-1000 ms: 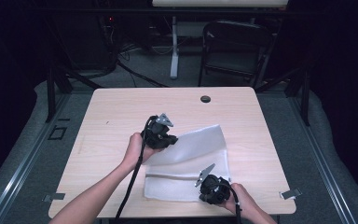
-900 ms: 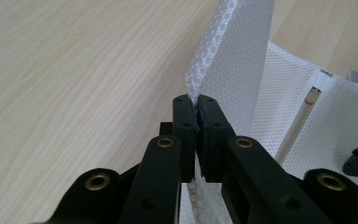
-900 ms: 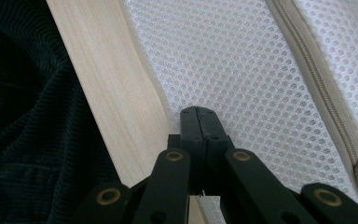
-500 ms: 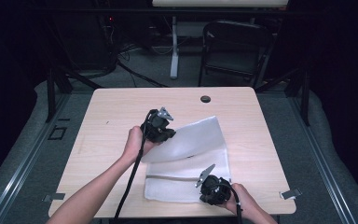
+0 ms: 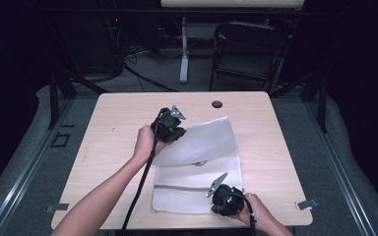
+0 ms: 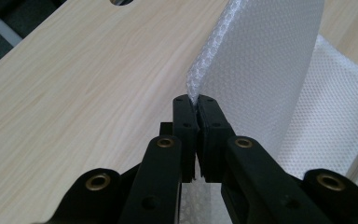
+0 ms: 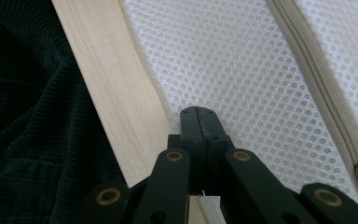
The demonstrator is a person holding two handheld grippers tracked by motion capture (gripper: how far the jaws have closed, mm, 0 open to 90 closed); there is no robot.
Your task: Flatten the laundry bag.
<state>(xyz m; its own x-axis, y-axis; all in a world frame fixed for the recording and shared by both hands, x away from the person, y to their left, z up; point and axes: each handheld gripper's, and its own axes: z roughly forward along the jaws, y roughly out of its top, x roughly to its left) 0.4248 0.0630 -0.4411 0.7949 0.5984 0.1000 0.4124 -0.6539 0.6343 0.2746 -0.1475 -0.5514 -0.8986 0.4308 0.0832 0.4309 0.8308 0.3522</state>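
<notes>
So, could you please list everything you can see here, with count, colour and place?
mesh bag: one, white, with a beige zip, on the near right part of the table, far half lifted and folding over
table: one, light wood, centre of the high view
round hole: one, dark, near the table's far edge
folding chair: one, black, on the floor beyond the table
clips: two, metal, at the table's near corners
floor cables: several, black, behind the table
left gripper: one, black, shut on the bag's lifted edge
right gripper: one, black, shut on the bag's near edge
hands: two, each holding a gripper, coming in from the bottom
</notes>
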